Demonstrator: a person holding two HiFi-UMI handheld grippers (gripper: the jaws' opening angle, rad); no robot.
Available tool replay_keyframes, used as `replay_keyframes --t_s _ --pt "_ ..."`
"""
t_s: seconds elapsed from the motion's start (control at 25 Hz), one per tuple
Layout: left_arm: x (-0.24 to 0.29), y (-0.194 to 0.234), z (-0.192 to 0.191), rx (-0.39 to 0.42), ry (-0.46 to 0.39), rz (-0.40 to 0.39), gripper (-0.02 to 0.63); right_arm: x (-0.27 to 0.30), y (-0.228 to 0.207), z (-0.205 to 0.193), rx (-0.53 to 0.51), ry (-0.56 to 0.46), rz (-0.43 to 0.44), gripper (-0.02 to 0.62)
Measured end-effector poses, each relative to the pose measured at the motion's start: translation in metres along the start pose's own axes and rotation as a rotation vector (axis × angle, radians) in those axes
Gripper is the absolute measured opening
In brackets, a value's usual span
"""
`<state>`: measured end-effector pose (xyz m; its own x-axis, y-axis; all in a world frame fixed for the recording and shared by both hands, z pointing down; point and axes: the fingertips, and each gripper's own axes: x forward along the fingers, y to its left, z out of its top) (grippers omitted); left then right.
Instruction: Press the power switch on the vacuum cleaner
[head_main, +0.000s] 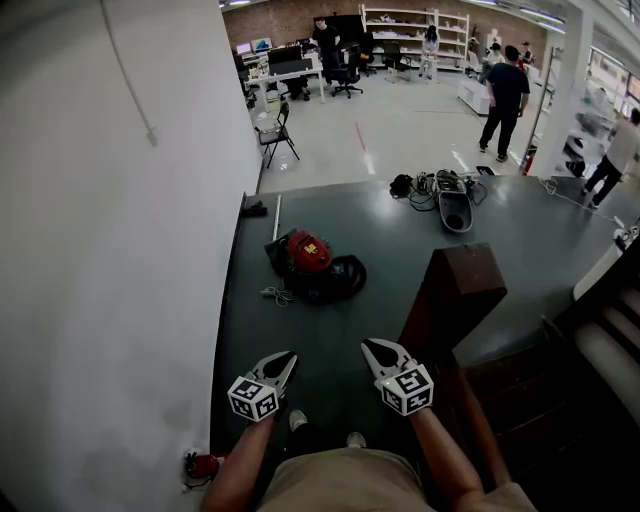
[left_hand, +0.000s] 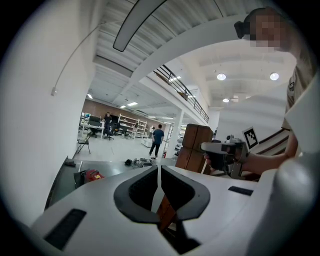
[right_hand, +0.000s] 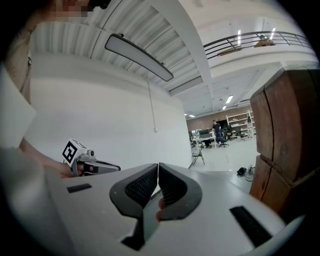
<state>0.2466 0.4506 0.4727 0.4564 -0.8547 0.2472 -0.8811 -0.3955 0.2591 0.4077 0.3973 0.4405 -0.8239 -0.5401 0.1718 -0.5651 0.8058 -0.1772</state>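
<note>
The vacuum cleaner (head_main: 310, 259), red on top with a black body, lies on the dark floor mat (head_main: 500, 230) ahead of me. It shows small and far at the lower left of the left gripper view, as the vacuum cleaner (left_hand: 92, 175). My left gripper (head_main: 281, 364) and right gripper (head_main: 379, 352) are held side by side near my knees, well short of it. Both are shut with nothing between the jaws. The left gripper (left_hand: 158, 169) points across the hall; the right gripper (right_hand: 158, 167) points toward the white wall.
A wooden newel post (head_main: 458, 290) and stairs stand right of my right gripper. A white wall (head_main: 110, 250) runs along the left. Cables and a dark nozzle (head_main: 452, 207) lie on the mat's far side. A folding chair (head_main: 277, 132) and people (head_main: 503, 98) stand beyond.
</note>
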Motion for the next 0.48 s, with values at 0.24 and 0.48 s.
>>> replay_keyframes --t_s 0.24,0.48 --pt "0.001 0.018 0.000 -0.004 0.002 0.000 0.009 0.021 -0.004 -0.007 0.015 -0.002 -0.011 0.014" --pt "0.022 0.072 0.011 -0.030 0.012 -0.006 0.009 0.072 -0.022 0.002 0.003 -0.005 -0.055 0.014"
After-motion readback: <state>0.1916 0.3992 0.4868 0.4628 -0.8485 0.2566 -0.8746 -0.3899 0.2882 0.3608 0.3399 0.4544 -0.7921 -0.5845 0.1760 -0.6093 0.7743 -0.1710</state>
